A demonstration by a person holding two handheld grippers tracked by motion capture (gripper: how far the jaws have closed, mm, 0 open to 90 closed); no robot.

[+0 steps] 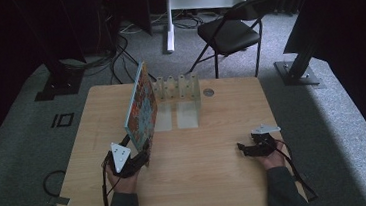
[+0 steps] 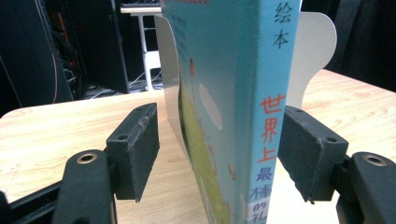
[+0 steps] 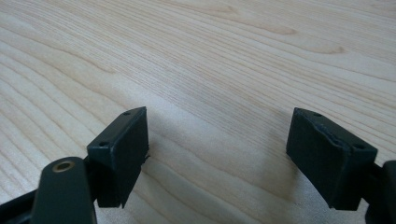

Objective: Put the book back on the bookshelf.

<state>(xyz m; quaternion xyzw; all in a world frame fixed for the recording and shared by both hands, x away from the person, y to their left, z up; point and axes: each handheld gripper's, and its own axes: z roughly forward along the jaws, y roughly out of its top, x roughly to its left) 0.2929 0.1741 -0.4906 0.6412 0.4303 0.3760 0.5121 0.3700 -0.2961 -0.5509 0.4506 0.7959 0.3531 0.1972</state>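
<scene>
Counter (image 1: 218, 180): pale wood, holding everything you're working with.
Book (image 1: 140, 105): stands on edge at about ten o'clock on the counter, long axis running from you toward the rack; in the left gripper view its blue spine (image 2: 273, 107) faces you.
Rack (image 1: 177, 89): clear slotted stand at twelve o'clock, just beyond the book; its slots look empty (hard to tell through the plastic).
Left gripper (image 1: 142, 149): your nearer one, at the book's near lower corner; fingers (image 2: 306, 149) straddle the spine, one pad against it, the other (image 2: 140, 149) apart, so no firm clamp.
Right gripper (image 1: 243, 149): resting at four o'clock, well apart from the book, fingers (image 3: 121, 149) spread with nothing between.
</scene>
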